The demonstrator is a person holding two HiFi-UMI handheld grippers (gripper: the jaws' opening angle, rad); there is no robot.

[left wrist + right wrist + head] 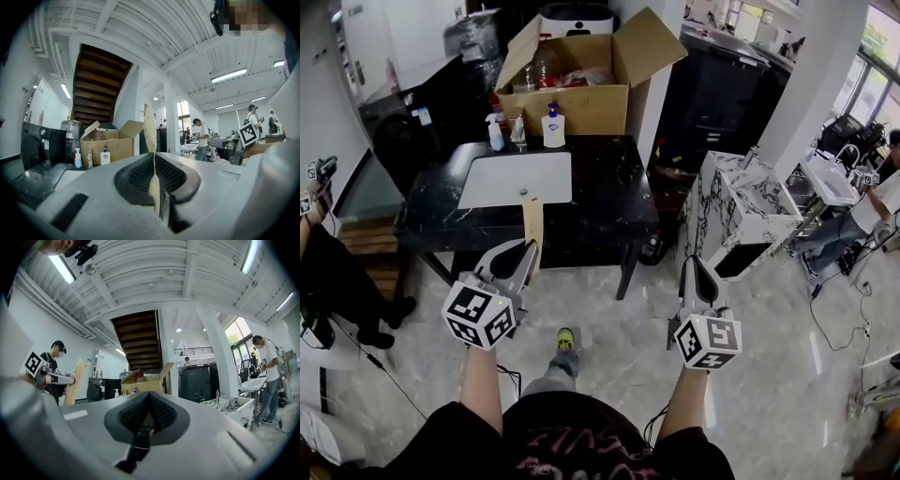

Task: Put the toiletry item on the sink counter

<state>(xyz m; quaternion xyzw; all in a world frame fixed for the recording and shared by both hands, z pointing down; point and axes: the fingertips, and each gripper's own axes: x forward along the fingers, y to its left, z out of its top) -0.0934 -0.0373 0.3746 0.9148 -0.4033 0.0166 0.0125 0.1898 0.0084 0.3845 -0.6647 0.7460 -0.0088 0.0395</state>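
Note:
My left gripper is shut on a thin, flat tan packet, which stands upright out of the jaw tips. In the left gripper view the packet shows edge-on between the closed pads of that gripper. It hangs just short of the near edge of the black marble sink counter, whose white basin lies ahead. My right gripper is lower right of the counter, over the floor, and it is shut with nothing between its pads.
A spray bottle, a small bottle and a pump soap bottle stand at the counter's back edge before an open cardboard box. A white marbled vanity stands right. A person sits at left.

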